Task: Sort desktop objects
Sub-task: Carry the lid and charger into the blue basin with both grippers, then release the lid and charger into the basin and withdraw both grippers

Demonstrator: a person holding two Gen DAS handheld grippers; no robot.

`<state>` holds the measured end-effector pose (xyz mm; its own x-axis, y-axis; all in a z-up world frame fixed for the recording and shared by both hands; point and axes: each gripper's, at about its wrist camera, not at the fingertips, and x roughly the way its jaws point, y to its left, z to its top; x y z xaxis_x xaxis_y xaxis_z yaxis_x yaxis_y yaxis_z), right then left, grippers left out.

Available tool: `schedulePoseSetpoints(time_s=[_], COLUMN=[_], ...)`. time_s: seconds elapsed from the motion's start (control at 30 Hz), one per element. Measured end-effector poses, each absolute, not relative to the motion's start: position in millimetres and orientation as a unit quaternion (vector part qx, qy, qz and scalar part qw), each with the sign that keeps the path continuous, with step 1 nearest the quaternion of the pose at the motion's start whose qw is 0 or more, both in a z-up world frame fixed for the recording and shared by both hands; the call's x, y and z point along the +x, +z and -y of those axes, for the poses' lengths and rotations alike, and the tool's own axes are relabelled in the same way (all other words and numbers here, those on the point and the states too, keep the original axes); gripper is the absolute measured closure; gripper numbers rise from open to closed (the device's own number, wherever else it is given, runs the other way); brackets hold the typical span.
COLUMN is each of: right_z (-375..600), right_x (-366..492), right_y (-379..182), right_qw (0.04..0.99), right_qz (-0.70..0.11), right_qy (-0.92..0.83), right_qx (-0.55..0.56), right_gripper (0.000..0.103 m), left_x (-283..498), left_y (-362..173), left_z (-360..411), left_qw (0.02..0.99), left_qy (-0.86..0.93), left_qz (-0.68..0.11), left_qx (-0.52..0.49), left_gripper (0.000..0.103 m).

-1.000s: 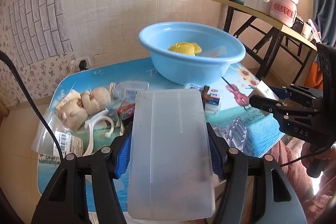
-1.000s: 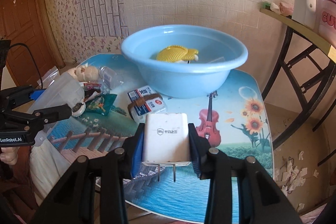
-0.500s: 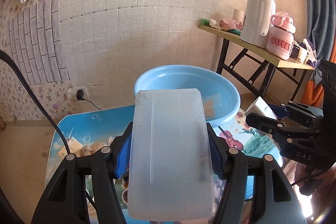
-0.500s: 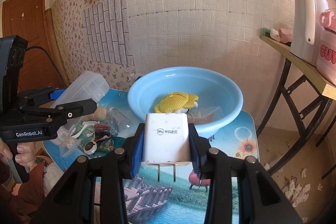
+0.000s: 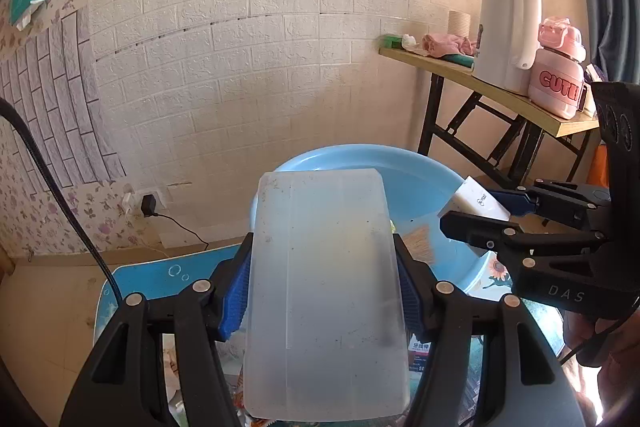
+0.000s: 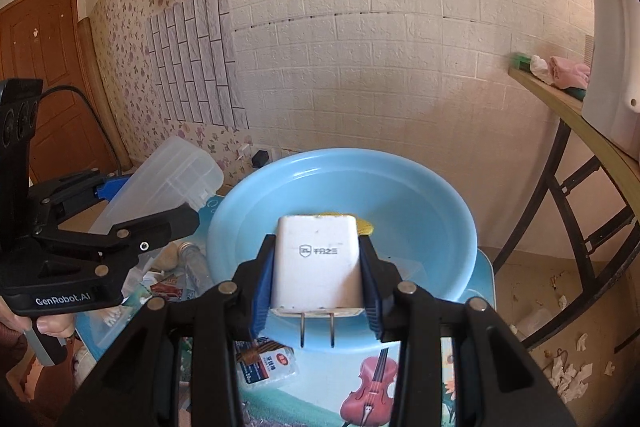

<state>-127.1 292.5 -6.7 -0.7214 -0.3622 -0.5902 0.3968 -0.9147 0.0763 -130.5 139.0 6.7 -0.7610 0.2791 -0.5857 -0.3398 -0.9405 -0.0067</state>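
My left gripper [image 5: 324,283] is shut on a clear plastic box [image 5: 326,299] and holds it in the air at the near left rim of the blue basin [image 5: 432,179]. The box also shows in the right wrist view [image 6: 168,187]. My right gripper [image 6: 316,279] is shut on a white charger plug [image 6: 316,271], prongs pointing back, held above the near side of the basin [image 6: 420,219]. The plug also shows in the left wrist view [image 5: 476,199]. A yellow mesh item [image 6: 366,225] and a small brush [image 5: 420,245] lie in the basin.
Small packets [image 6: 266,365], a small bottle [image 6: 194,259] and other clutter lie on the picture-printed table [image 6: 320,399] left of the basin. A wooden side table [image 5: 500,95] with a white kettle [image 5: 508,35] and a pink bottle [image 5: 558,83] stands at the right. A brick wall is behind.
Both grippers have risen and moved forward to the basin, each still gripping its object. The table clutter has dropped out of the left wrist view.
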Motion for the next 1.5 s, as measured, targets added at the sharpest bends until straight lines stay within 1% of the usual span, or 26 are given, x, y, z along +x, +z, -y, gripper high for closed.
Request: schedulePoseSetpoints(time_s=[0.3, 0.43, 0.5, 0.63, 0.8, 0.87, 0.9, 1.3, 1.5], right_z=[-286, -290, -291, -294, -288, -288, -288, -292, -294], right_x=[-159, -169, -171, -171, -164, -160, -160, -129, -110], right_y=[-28, -37, -40, -41, -34, -31, -30, -17, -15], right_qw=[0.212, 0.211, 0.211, 0.214, 0.214, 0.213, 0.211, 0.194, 0.185], right_qz=[-0.033, -0.024, -0.017, -0.014, -0.028, -0.031, -0.031, -0.029, -0.023], right_qy=[-0.913, -0.907, -0.903, -0.903, -0.906, -0.908, -0.908, -0.915, -0.917], right_qx=[0.347, 0.365, 0.374, 0.373, 0.364, 0.361, 0.36, 0.353, 0.353], right_gripper=[0.065, 0.065, 0.063, 0.063, 0.063, 0.063, 0.063, 0.063, 0.063], left_x=[-166, -173, -176, -177, -172, -169, -167, -139, -113], left_y=[-9, -19, -22, -25, -18, -14, -12, 0, -1], left_z=[-147, -151, -152, -152, -150, -149, -149, -140, -129], left_qw=[0.162, 0.16, 0.159, 0.158, 0.159, 0.16, 0.16, 0.162, 0.153], left_qy=[0.931, 0.926, 0.923, 0.922, 0.926, 0.928, 0.929, 0.93, 0.934], left_qz=[-0.056, -0.061, -0.062, -0.066, -0.068, -0.068, -0.068, -0.062, -0.057], left_qx=[-0.324, -0.337, -0.344, -0.347, -0.335, -0.328, -0.326, -0.323, -0.319], left_gripper=[0.041, 0.041, 0.041, 0.041, 0.039, 0.034, 0.034, 0.034, 0.031])
